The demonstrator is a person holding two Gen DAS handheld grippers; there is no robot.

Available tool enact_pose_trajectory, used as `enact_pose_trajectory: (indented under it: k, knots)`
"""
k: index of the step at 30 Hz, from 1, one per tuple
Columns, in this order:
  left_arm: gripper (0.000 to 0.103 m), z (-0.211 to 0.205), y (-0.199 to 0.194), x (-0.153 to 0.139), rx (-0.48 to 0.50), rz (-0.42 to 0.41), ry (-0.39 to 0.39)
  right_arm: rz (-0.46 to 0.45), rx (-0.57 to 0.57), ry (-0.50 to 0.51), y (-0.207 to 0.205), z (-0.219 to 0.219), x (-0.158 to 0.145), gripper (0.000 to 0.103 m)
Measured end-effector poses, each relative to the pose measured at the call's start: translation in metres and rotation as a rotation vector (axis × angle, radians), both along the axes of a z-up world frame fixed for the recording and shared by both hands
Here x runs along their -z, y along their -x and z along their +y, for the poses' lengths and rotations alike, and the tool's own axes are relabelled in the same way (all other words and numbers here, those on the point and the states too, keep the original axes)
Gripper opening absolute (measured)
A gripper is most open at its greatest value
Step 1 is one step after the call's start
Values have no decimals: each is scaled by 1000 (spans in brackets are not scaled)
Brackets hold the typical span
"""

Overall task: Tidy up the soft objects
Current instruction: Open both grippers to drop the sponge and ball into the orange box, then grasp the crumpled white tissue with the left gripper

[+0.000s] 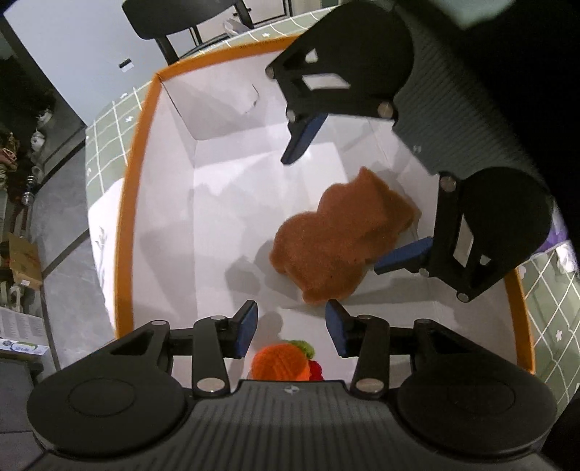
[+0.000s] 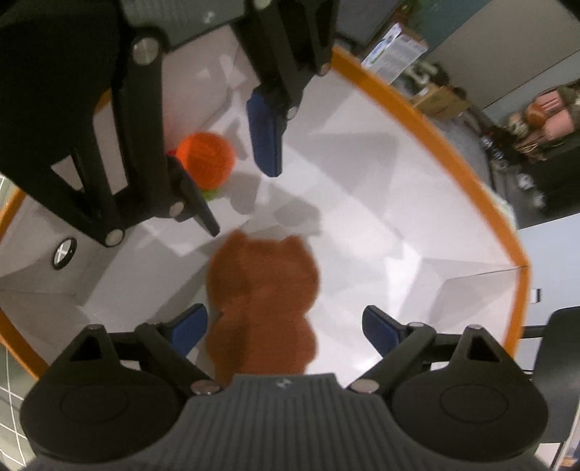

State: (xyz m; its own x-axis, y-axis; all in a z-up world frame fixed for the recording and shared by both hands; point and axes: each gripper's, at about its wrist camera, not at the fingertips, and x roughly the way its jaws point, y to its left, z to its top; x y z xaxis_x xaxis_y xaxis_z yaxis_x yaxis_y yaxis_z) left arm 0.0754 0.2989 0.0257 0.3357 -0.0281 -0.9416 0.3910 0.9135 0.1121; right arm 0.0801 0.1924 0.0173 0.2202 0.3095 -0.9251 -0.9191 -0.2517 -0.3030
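A brown plush bear (image 1: pixel 337 239) lies on the white floor of a box with an orange rim (image 1: pixel 127 217). My right gripper (image 1: pixel 351 199) hangs over it, open, one blue pad on each side. In the right wrist view the bear (image 2: pixel 261 308) sits between the right gripper's (image 2: pixel 284 326) fingers. It is close to the left pad and well apart from the right one. An orange knitted ball (image 1: pixel 279 362) with green and red bits rests in the box under my left gripper (image 1: pixel 291 328). That gripper is open, with nothing pressed between its pads. The right wrist view shows the ball (image 2: pixel 206 159) beside the left gripper (image 2: pixel 232 166).
The box rim (image 2: pixel 453 152) encloses both grippers. The box stands on a green checked tablecloth (image 1: pixel 108 126). A black chair (image 1: pixel 174 21) stands beyond the table. Boxes and clutter (image 1: pixel 21 261) lie on the grey floor at the left.
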Motion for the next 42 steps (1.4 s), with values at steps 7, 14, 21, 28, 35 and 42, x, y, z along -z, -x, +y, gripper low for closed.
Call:
enact_pose_trajectory:
  k: [7, 14, 21, 28, 35, 42]
  knots:
    - [53, -16, 2, -22, 22, -57, -39, -53, 33, -57, 9, -20, -35, 91]
    - [57, -33, 12, -52, 25, -147, -10, -90, 63, -145, 25, -57, -83, 91]
    - [62, -73, 25, -74, 62, -252, 10, -128, 114, -211, 41, -109, -109, 92]
    - [66, -118, 43, -70, 129, -316, 43, -161, 148, -189, 67, -182, -98, 92]
    - [69, -176, 72, -50, 212, -389, 120, -165, 239, -227, 101, -260, -79, 95]
    - [69, -236, 98, -14, 324, -345, 168, -129, 320, -238, 135, -322, -46, 95]
